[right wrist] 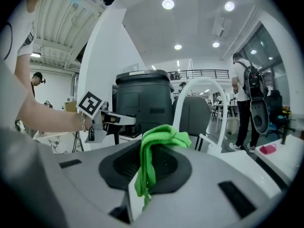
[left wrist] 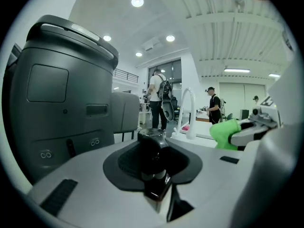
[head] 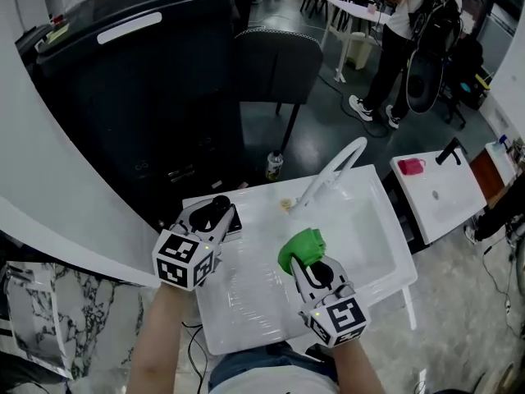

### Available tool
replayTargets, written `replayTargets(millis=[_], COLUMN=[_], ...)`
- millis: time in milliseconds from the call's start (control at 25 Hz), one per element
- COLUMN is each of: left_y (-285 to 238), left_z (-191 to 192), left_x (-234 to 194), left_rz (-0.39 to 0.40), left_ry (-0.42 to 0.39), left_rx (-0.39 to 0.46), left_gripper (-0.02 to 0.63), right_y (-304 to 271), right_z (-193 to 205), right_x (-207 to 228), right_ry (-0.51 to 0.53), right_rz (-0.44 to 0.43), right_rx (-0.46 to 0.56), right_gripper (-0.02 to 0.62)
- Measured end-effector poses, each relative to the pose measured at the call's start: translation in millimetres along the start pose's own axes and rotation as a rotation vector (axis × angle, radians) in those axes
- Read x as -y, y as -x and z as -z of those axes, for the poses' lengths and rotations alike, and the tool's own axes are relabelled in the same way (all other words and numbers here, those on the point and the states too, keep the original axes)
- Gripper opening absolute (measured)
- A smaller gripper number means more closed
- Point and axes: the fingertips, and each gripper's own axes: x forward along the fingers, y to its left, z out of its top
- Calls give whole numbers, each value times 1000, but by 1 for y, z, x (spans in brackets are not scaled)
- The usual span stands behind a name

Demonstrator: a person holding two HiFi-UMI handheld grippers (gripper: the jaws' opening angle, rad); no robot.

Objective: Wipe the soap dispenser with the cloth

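My left gripper (head: 215, 212) is shut on a small black soap dispenser (left wrist: 153, 152), held above the left rim of the white sink (head: 369, 245). In the left gripper view the dispenser stands upright between the jaws (left wrist: 154, 163). My right gripper (head: 306, 258) is shut on a bright green cloth (head: 300, 246), which bunches above the jaws and hangs down between them (right wrist: 148, 161). The cloth (right wrist: 156, 139) is a short way right of the dispenser and does not touch it. Each gripper shows in the other's view: the cloth (left wrist: 223, 133) at right, the left gripper (right wrist: 110, 119) at left.
A white arched faucet (head: 335, 168) rises at the sink's back edge. Behind stand a large black machine (head: 131, 97) and a dark chair (head: 276, 64). A bottle (head: 274, 165) is on the floor. A second white basin (head: 439, 194) is at right; a person (head: 402, 31) stands farther off.
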Motion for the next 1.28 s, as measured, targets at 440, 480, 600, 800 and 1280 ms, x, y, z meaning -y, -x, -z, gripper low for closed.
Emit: replayTargets(millis=[440, 480, 600, 800, 1280], left_y=[28, 28, 27, 22, 26], left_z=[-39, -38, -27, -8, -15], left_x=[13, 15, 21, 37, 43], left_rz=[-16, -10, 14, -4, -4], left_ry=[403, 437, 564, 630, 704], left_rx=[-73, -84, -115, -159, -129], left_gripper=[107, 107, 107, 107, 109], right_y=[15, 16, 14, 5, -30], right_z=[-35, -39, -45, -54, -36], right_x=[-3, -4, -10, -26, -63], right_ry=[33, 38, 55, 51, 82], right_rz=[-16, -21, -47, -120, -256], right_rx=[102, 111, 121, 139, 23], right_gripper=[51, 51, 51, 51, 51])
